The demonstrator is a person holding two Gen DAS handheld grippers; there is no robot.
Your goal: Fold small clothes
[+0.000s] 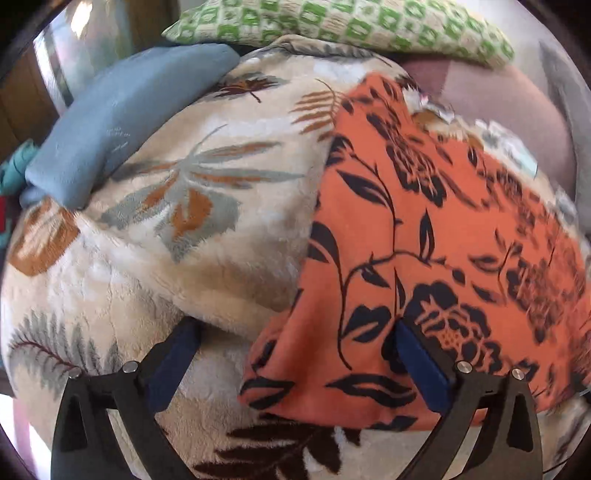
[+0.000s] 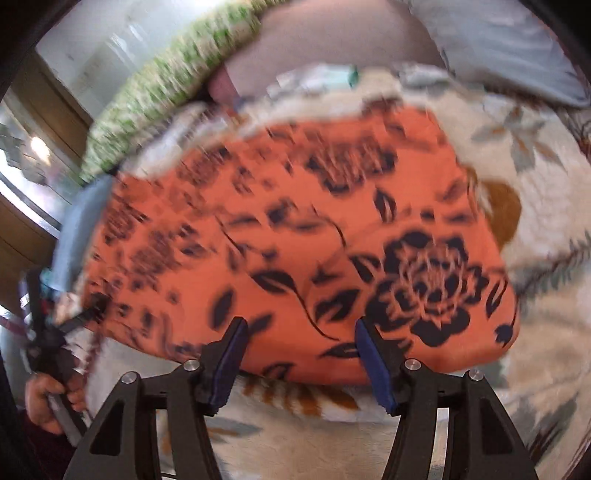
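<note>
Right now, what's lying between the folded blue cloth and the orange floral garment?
In the left wrist view, only bare cream leaf-print blanket separates the blue cloth from the orange floral garment; no other item lies there.

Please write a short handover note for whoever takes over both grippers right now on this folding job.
Left gripper: open, holding nothing, above the orange cloth's near left corner.
Right gripper: open, holding nothing, its fingers over the cloth's near edge.
Cloth: lies flat on the blanket, seemingly already folded over; nothing pinches it. A blue cloth lies at the blanket's far left; green pillow behind.
Done: probably a first fold, just released.
Left: likely another fold; check the edges first, since the right view is blurred.
</note>
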